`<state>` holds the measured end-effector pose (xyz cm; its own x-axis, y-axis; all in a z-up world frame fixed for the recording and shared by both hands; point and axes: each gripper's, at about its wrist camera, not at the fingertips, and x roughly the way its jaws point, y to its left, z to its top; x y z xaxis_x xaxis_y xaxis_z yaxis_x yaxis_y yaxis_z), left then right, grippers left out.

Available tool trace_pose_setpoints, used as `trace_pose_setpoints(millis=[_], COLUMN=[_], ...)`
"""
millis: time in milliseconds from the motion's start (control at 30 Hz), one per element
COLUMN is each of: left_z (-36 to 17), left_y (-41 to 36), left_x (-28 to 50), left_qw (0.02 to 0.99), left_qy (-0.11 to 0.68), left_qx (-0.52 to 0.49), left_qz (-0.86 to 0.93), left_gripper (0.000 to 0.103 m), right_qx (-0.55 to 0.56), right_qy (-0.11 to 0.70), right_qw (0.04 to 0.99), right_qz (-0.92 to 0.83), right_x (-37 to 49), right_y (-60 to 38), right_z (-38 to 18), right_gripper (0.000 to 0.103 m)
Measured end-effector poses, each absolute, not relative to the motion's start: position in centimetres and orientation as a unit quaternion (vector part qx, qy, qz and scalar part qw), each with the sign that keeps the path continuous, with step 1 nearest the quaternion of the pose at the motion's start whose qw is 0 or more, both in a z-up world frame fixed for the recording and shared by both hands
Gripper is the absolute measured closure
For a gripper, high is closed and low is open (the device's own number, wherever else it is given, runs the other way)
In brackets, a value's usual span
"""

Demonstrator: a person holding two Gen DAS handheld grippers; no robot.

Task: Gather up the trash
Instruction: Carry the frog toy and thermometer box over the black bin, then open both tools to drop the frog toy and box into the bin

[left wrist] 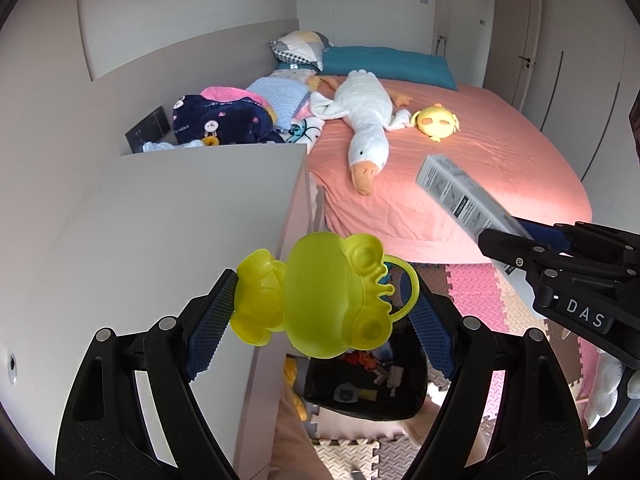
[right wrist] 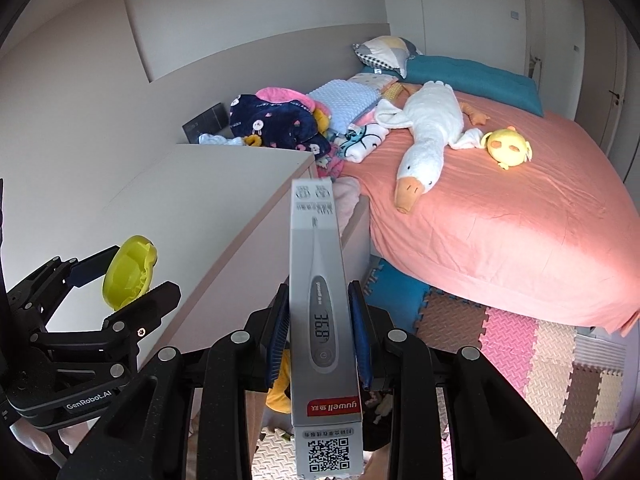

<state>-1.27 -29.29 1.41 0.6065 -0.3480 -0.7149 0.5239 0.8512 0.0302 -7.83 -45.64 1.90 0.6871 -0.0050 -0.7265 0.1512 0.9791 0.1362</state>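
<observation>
The see-through yellow-green plastic frog toy point(left wrist: 320, 300) is squeezed between the blue pads of the left gripper point(left wrist: 320, 316). It hangs above a black bin point(left wrist: 368, 388) full of small bits on the floor. The long grey cardboard thermometer box point(right wrist: 322, 312) is pinched tight in the right gripper point(right wrist: 320, 336), beside the frog. A white cabinet point(left wrist: 180, 208) stands to the left. Farther off, a white plush goose point(left wrist: 366, 128) and a yellow plush chick point(left wrist: 436, 122) lie on the pink bed point(left wrist: 500, 168).

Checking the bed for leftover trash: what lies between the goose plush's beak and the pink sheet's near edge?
Nothing: in both wrist views only bare pink sheet lies below the goose plush.
</observation>
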Motion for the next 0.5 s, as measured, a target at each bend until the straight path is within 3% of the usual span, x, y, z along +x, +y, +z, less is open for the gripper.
trace_pose_setpoints(millis=[133, 167, 233, 500], left_z=[1.2, 1.1, 0.9, -0.1], left_y=[-30.3, -30.5, -30.9, -31.4], left_x=[-1.6, -1.6, -1.7, -1.3], left_qw=[0.885, 0.884, 0.883, 0.878], left_qy=[0.37, 0.371, 0.371, 0.382], left_qx=[0.122, 0.122, 0.124, 0.124], left_qz=[-0.255, -0.258, -0.26, -0.261], left_gripper=[0.023, 0.023, 0.023, 0.023], right_qx=[0.104, 0.103, 0.104, 0.121], right_qy=[0.382, 0.379, 0.379, 0.385], right_qw=[0.917, 0.918, 0.917, 0.912], right_qz=[-0.057, -0.061, -0.068, -0.074], right_x=[-8.9, -9.1, -9.2, -9.1], right_y=[-46.5, -46.6, -46.8, -48.1], right_z=[2.0, 2.0, 1.8, 1.1], right_gripper=[0.074, 0.089, 0.102, 0.102])
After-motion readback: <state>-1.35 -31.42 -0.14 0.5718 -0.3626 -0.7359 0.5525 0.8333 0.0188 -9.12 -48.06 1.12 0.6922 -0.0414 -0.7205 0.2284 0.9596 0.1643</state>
